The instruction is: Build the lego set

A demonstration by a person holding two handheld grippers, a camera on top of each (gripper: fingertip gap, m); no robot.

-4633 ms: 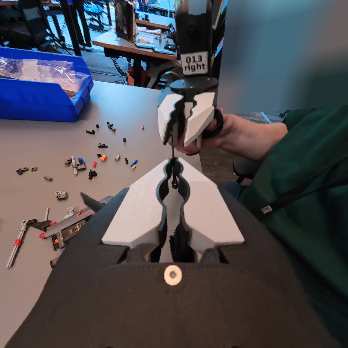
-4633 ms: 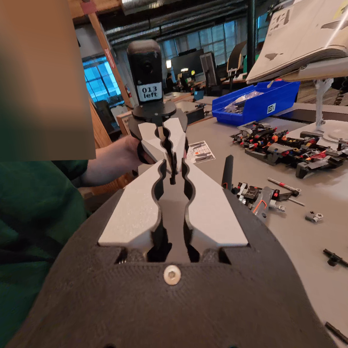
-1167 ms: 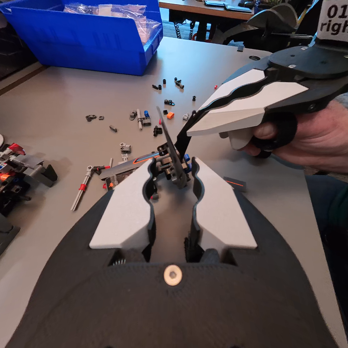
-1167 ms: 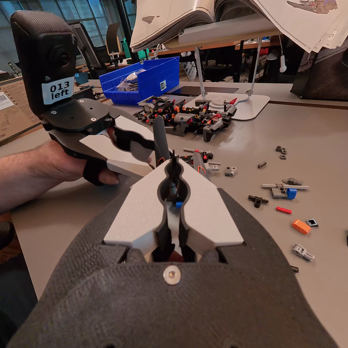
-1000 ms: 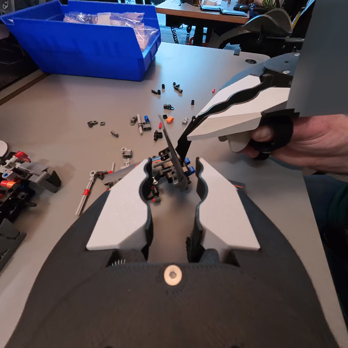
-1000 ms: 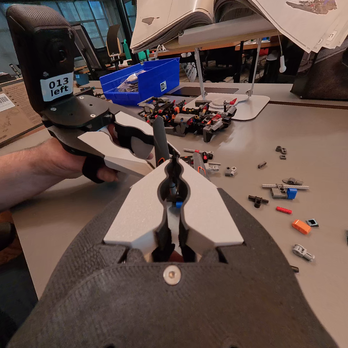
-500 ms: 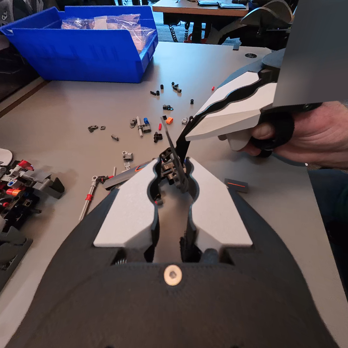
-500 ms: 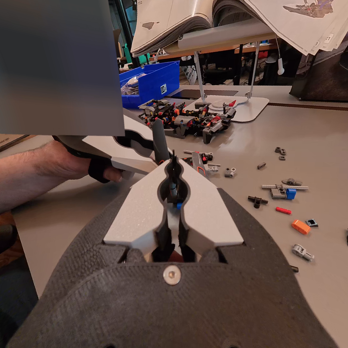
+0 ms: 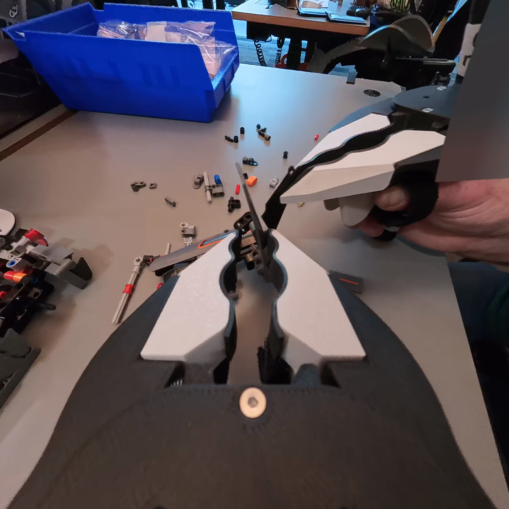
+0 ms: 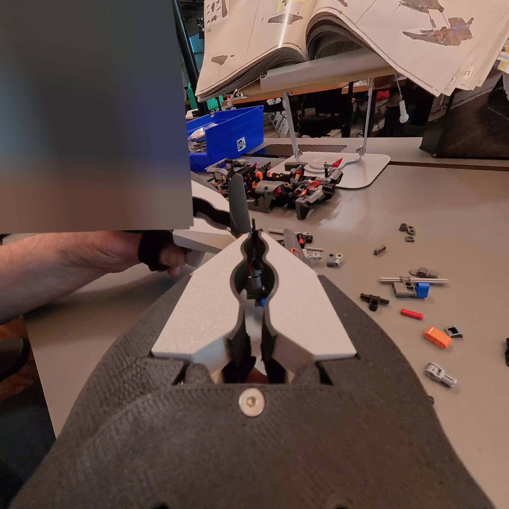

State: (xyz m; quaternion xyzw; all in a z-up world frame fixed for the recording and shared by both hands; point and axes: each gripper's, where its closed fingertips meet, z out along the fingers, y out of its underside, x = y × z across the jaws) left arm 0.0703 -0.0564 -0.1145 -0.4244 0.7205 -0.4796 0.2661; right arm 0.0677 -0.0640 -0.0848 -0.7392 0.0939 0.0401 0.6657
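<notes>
My left gripper [image 9: 252, 235] is shut on a small dark grey Lego sub-assembly [image 9: 249, 248] resting on the table. A thin grey blade panel [image 9: 249, 198] stands up from the sub-assembly. The panel also shows in the right wrist view [image 10: 237, 203]. My right gripper [image 10: 254, 234] is shut on a thin black Lego piece [image 10: 254, 264] with a blue bit at its lower end. In the left wrist view the right gripper [image 9: 274, 216] comes in from the right, its tips touching the top of the sub-assembly. The left gripper's fingers [image 10: 205, 238] lie just beyond my right tips.
The large partly built model [image 10: 278, 187] sits by an instruction book [image 10: 330, 35] on a stand; its edge shows at left [image 9: 24, 275]. A blue bin [image 9: 124, 68] stands behind. Loose parts [image 9: 214, 187] [image 10: 410, 283], a grey axle [image 9: 128, 289] and a dark tile [image 9: 345, 281] are scattered. Both grippers' tips are close together, under 4 cm apart. From the left gripper's tips to the grey axle [image 9: 128, 289] is close to 12 centimetres.
My left gripper was open around the sub-assembly a second ago and has closed on it. The right gripper stays shut on the black piece at the sub-assembly's top.
</notes>
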